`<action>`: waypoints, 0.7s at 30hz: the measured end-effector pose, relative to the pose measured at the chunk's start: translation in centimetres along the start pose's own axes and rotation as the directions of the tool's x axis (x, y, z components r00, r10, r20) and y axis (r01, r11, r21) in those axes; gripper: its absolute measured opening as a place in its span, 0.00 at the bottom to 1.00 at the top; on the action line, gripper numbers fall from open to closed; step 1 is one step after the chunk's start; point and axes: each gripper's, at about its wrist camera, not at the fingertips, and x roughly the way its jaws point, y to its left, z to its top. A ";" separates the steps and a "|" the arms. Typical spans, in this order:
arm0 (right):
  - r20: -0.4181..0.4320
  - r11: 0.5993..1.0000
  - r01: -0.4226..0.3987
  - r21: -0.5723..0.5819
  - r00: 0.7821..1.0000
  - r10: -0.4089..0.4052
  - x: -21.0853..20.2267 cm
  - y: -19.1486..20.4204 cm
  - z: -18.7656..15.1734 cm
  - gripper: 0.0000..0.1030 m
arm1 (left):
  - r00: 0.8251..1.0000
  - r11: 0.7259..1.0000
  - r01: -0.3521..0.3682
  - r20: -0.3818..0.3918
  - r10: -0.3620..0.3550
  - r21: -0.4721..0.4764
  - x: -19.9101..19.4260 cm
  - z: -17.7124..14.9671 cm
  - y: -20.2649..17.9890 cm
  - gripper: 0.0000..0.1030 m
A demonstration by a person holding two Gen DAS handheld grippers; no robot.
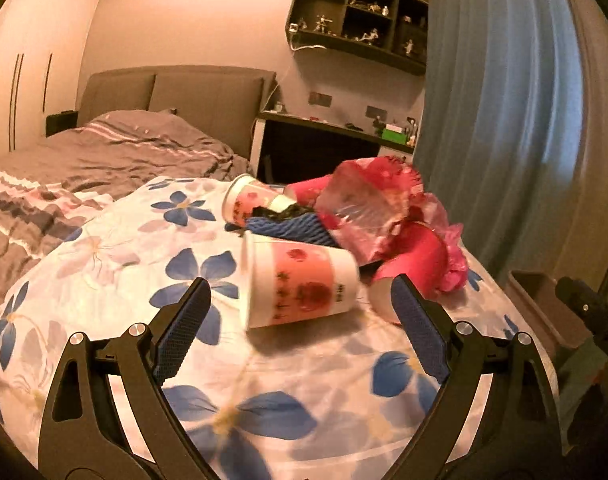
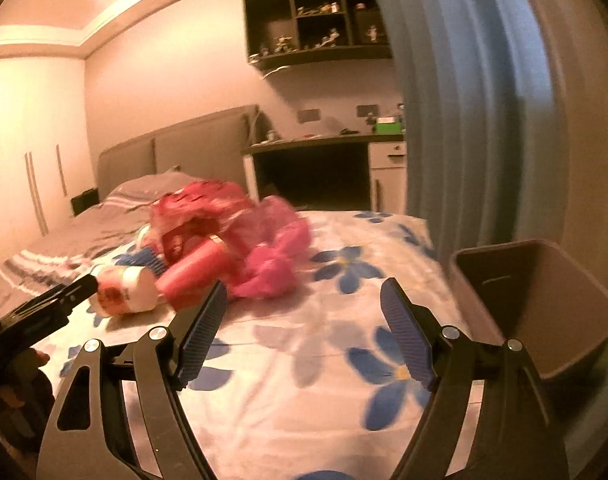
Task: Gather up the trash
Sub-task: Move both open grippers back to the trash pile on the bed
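Both wrist views look low across the bed [image 1: 104, 248] — left nearer the shared trash pile [image 2: 232, 240].

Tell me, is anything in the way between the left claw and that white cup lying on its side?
No, nothing visible blocks it. The left claw is open, and the white cup lies on its side on the flowered sheet just ahead of it. The pink bags and blue netting sit behind the cup.

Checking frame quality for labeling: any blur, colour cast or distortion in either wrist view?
Left wrist: warm orange cast, strong fisheye bend; the nearest paper cup is slightly smeared, the open left gripper sharp. Right wrist: same cast, pink trash pile motion-blurred, glare top left, bin soft, open right gripper sharp.
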 end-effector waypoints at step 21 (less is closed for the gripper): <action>-0.078 0.996 -0.070 -0.056 0.995 0.065 4.1 6.1 0.2 0.75 | 0.944 0.959 0.272 -0.170 -0.282 -0.076 3.2 -0.9 2.6 0.02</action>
